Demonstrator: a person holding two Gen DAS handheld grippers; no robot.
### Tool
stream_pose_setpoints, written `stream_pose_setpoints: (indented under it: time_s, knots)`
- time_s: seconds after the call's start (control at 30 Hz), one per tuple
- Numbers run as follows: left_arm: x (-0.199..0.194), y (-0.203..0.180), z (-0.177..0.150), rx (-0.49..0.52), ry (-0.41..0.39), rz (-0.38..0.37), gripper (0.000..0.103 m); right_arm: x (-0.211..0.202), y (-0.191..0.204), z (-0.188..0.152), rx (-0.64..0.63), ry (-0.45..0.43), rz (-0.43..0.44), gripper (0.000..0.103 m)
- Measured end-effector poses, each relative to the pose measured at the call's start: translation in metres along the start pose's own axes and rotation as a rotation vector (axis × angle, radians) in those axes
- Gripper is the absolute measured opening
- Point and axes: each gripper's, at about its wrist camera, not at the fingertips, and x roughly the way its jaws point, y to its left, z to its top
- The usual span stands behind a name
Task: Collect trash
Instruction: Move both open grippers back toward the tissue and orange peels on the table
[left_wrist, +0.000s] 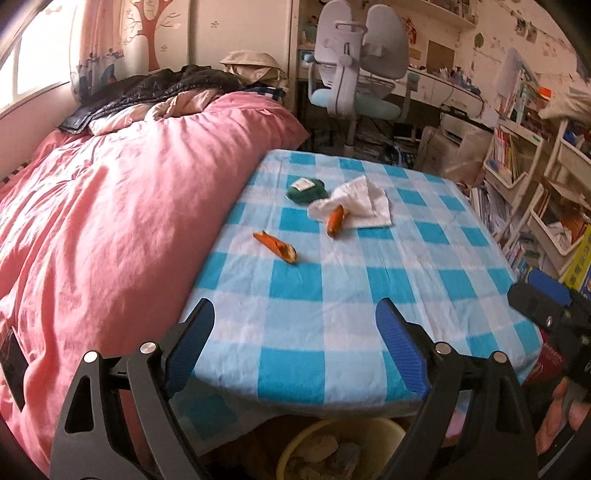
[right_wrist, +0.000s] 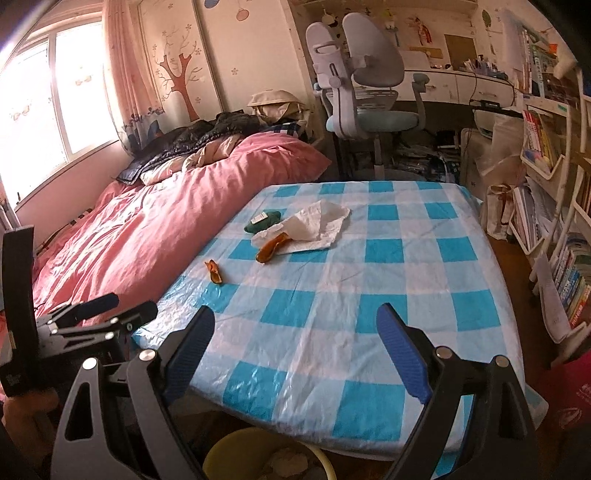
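Left wrist view, item: two orange peel scraps (left_wrist: 275, 246), white tissue (left_wrist: 360, 202) and green packet (left_wrist: 306, 190) toward the table's (left_wrist: 369, 325) far left corner, bin (left_wrist: 340, 450) under its near edge; risk, thin peels slipping; left gripper (left_wrist: 295, 347) and right gripper (right_wrist: 295, 350) wide open, empty.

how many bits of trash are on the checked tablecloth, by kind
orange peel pieces: 2, one near the cloth's left edge, one partly on the tissue
crumpled white tissue: 1
green packet with a white label: 1
total: 4
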Motion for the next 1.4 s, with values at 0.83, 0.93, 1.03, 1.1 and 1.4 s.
stream_pose_setpoints:
  time_s: [0.83, 0.93, 1.03, 1.1, 1.4]
  knots:
    - [0.049, 0.011, 0.052, -0.047, -0.011, 0.028, 0.086, 0.051, 0.004, 0.026, -0.008, 0.031, 0.066, 0.086]
    - [0.054, 0.01, 0.056, -0.037, -0.009, 0.036, 0.086, 0.057, 0.005, 0.029, 0.0, 0.04, 0.079, 0.086]
    - [0.06, 0.012, 0.06, -0.044, -0.003, 0.038, 0.086, 0.063, 0.006, 0.032, 0.0, 0.047, 0.088, 0.086]
    - [0.063, 0.015, 0.063, -0.055, 0.002, 0.036, 0.086, 0.067, 0.007, 0.034, -0.001, 0.05, 0.091, 0.086]
    - [0.088, 0.016, 0.07, -0.044, 0.065, 0.035, 0.086, 0.095, 0.005, 0.045, 0.004, 0.087, 0.094, 0.086]
